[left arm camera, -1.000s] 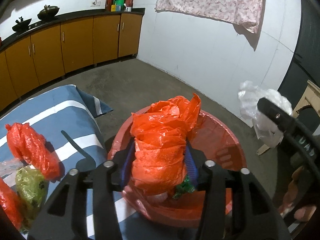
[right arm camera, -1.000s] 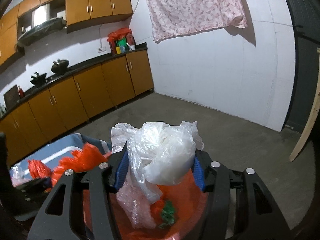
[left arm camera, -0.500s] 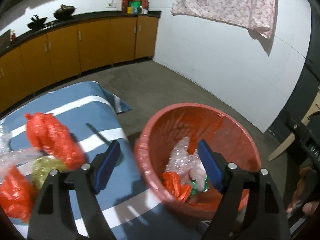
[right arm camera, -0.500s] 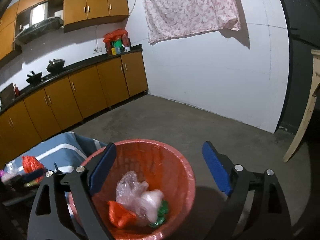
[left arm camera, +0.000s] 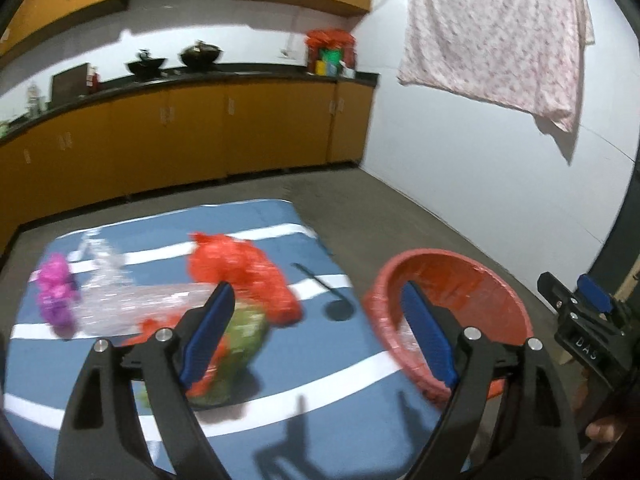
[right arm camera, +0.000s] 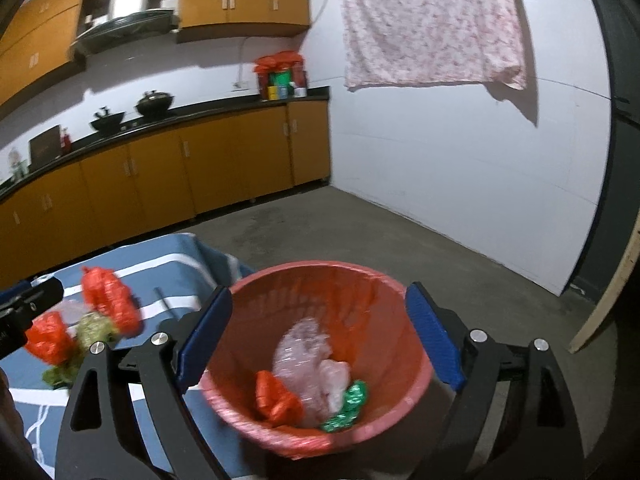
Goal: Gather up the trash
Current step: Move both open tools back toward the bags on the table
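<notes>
A red bin [right arm camera: 372,280] stands on the floor beside a blue striped cloth [left arm camera: 280,384]. In it lie an orange bag [right arm camera: 276,398], clear plastic [right arm camera: 308,356] and a green wrapper [right arm camera: 346,404]. My right gripper [right arm camera: 320,336] is open and empty above the bin. My left gripper [left arm camera: 316,336] is open and empty over the cloth, left of the bin [left arm camera: 476,276]. On the cloth lie an orange bag [left arm camera: 240,272], a green bag [left arm camera: 244,332], clear plastic [left arm camera: 132,300] and a purple wrapper [left arm camera: 56,292].
Orange kitchen cabinets [left arm camera: 200,128] run along the back wall under a dark counter with pots. A floral cloth [left arm camera: 496,28] hangs on the white wall. A wooden plank [right arm camera: 608,288] leans at the right. The floor is bare concrete.
Both grippers opened and dropped their bags, orange and white, into the bin. The left gripper then swung left over the cloth; the right one drew back above the bin.
</notes>
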`<state>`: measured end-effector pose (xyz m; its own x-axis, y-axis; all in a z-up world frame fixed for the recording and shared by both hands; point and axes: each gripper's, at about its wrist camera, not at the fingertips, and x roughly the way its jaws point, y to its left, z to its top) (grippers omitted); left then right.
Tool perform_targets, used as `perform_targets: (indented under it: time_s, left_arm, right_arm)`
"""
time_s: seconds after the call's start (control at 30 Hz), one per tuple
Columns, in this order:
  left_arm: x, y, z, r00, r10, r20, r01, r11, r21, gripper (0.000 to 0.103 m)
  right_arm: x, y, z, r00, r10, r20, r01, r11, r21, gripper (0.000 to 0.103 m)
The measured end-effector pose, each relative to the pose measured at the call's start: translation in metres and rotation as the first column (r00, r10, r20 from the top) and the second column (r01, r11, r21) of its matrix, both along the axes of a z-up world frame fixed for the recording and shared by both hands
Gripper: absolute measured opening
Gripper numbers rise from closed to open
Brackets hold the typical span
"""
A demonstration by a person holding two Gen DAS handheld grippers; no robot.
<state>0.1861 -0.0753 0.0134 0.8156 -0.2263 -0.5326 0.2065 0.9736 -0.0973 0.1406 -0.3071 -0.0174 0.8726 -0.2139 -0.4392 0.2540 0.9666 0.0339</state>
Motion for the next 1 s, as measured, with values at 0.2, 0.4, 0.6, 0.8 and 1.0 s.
perform_targets:
  time_s: [0.2, 0.4, 0.6, 0.8, 1.0]
  left_arm:
    - [-0.019, 0.065, -0.001, 0.992, 0.129, 0.001, -0.129, 0.992, 0.008, 0.084]
    - [-0.037, 0.137, -0.012, 0.938, 0.347, 0.004, -0.346, 0.937, 0.055, 0.094]
    - [-0.052, 0.191, -0.025, 0.877, 0.478, -0.036, -0.473, 0.876, 0.098, 0.099]
    - [-0.065, 0.22, -0.03, 0.861, 0.507, -0.047, -0.499, 0.858, 0.118, 0.099]
    - [-0.066, 0.246, -0.032, 0.849, 0.523, -0.076, -0.517, 0.852, 0.079, 0.099]
  right_arm:
    - [-0.003, 0.047, 0.004, 0.994, 0.105, -0.006, -0.105, 0.994, -0.008, 0.088]
    - [-0.004, 0.097, 0.006, 0.976, 0.218, -0.023, -0.219, 0.976, -0.016, 0.088]
    - [0.001, 0.151, 0.0, 0.942, 0.33, -0.054, -0.329, 0.944, 0.029, 0.088]
    - [0.018, 0.198, -0.016, 0.91, 0.403, -0.101, -0.398, 0.915, 0.062, 0.088]
    - [0.043, 0.225, -0.034, 0.897, 0.417, -0.15, -0.403, 0.908, 0.111, 0.088]
